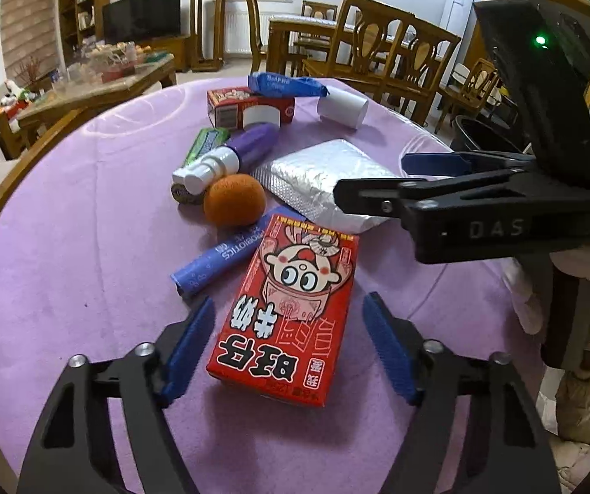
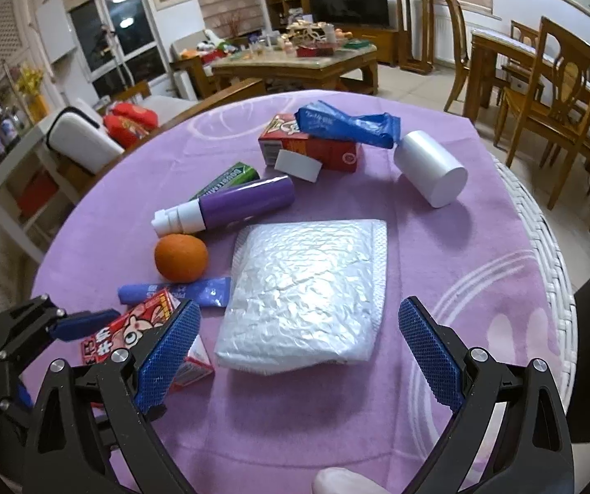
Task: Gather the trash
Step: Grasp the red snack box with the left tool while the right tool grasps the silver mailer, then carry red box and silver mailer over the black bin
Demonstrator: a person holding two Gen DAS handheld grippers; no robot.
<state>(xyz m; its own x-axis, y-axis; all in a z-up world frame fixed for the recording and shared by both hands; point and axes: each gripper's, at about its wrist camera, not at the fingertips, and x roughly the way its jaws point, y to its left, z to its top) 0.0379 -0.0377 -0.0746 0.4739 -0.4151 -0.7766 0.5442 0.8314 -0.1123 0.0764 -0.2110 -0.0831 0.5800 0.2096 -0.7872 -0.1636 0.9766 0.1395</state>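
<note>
Purple cloth covers the round counter [image 2: 480,288], on which the trash lies scattered. Left tool [image 1: 289,343]: both blue-padded fingers are spread wide on either side of a red milk carton [image 1: 291,308], which lies flat with its cartoon face upward; neither pad touches it. Right tool [image 2: 299,350]: fingers likewise spread apart, straddling the near edge of a silver padded mailer [image 2: 307,288] that lies flat near the middle of the cloth, with no contact visible. In the left wrist view the right tool [image 1: 377,181] enters from the right side and hovers over the mailer [image 1: 328,177].

Beside the mailer, on its left in the right wrist view, sits an orange [image 2: 181,257], and just in front of the orange lies a blue sachet [image 2: 179,292], one end next to the mailer's edge. Behind the orange a purple tube [image 2: 229,208] with a white cap lies on its side, a green gum pack [image 2: 229,181] touching it from behind. Farther back stands a second red carton [image 2: 311,146], with a crumpled blue wrapper [image 2: 348,123] lying on top of it. A white cylinder [image 2: 431,168] lies tipped over to the right of that carton, apart from the mailer.
</note>
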